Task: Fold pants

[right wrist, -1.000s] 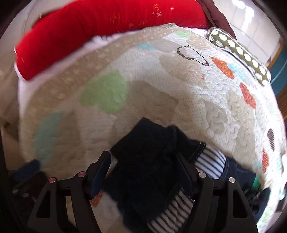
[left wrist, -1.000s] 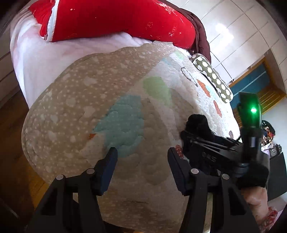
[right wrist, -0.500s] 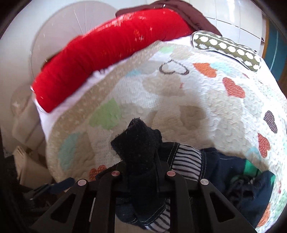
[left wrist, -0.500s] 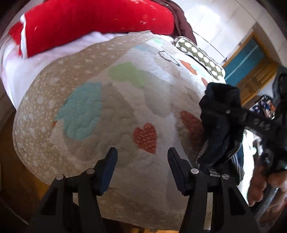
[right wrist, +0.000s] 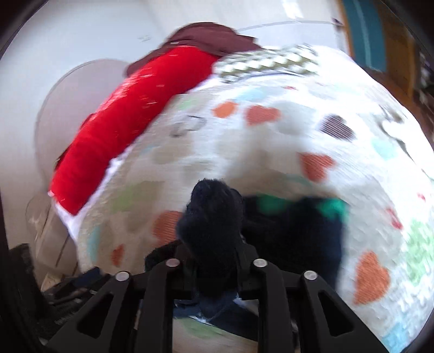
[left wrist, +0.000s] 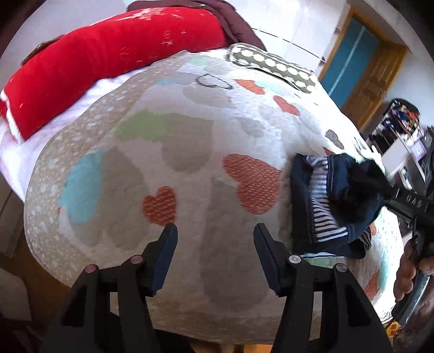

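The pants (left wrist: 333, 206) are dark navy with a striped lining and lie bunched on the heart-patterned quilt (left wrist: 190, 141) at the right of the left wrist view. My right gripper (right wrist: 214, 260) is shut on a dark fuzzy bunch of the pants (right wrist: 214, 217) and holds it up above the quilt; the rest of the pants (right wrist: 293, 230) trails behind it. The right gripper also shows in the left wrist view (left wrist: 379, 187) at the right edge. My left gripper (left wrist: 215, 244) is open and empty over the quilt, left of the pants.
A red blanket (left wrist: 108, 62) lies along the far side of the bed, with a maroon cloth (left wrist: 230, 19) and a green dotted pillow (left wrist: 271, 65) beside it. The bed's near edge drops to the floor. A doorway (left wrist: 360, 59) and cluttered shelves (left wrist: 401, 122) stand at the right.
My right gripper has closed on the pants and lifted and carried them to the right across the bed. My left gripper stayed open and swung its view right.
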### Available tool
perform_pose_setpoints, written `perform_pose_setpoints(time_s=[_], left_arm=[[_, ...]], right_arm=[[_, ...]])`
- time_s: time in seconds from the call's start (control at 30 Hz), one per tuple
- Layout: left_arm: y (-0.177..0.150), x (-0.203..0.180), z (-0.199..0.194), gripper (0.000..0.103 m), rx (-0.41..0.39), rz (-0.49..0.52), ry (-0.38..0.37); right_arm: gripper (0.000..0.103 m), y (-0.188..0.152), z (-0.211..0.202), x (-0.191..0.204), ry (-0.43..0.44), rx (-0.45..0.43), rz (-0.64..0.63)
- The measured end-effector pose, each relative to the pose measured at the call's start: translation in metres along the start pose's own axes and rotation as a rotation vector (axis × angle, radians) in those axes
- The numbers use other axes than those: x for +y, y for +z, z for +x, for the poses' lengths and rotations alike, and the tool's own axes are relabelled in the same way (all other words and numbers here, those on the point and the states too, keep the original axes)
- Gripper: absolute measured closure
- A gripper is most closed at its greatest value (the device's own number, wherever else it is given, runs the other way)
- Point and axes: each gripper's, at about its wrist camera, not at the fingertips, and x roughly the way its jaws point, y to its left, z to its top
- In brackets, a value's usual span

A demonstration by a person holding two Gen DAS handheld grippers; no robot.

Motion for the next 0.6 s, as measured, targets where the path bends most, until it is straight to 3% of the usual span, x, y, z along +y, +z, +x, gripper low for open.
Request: perform_pose_setpoints(time_s=[0.07,0.2,0.23,0.33,0.37,0.47,0.6], left_arm=[[0.001,-0.011,0.002,0.045,0.002,0.024,-0.004],[0.005,-0.036,0.011,0.044,0.019,0.071,-0.022],[0.007,-0.042,0.013,0.044,0.022,0.079,-0.031],[0.013,-0.063,0.018,0.044,0.018,0.111,-0.061],[0.016,-0.072,0.023,0.043,0.011,0.132,-0.063],[0.015,-0.091,0.045,0.039,0.038,0.186,-0.037],[0.004,-0.100,0.080,0.038,0.131,0.200,-0.018]], right_arm=[[0.066,-0.008,-0.009,-0.024,-0.063,-0.005,0.043],[0.066,-0.019,-0.045,-0.056,-0.102,-0.085,0.121],[0.067,-0.019,-0.054,-0.059,-0.104,-0.106,0.124],[0.083,-0.018,-0.077,-0.054,-0.028,-0.173,0.123],[0.083,-0.017,-0.079,-0.052,0.001,-0.180,0.121],[0.083,-0.014,-0.071,-0.041,0.080,-0.169,0.120],[0.079,-0.023,-0.034,-0.040,0.040,-0.091,0.153]])
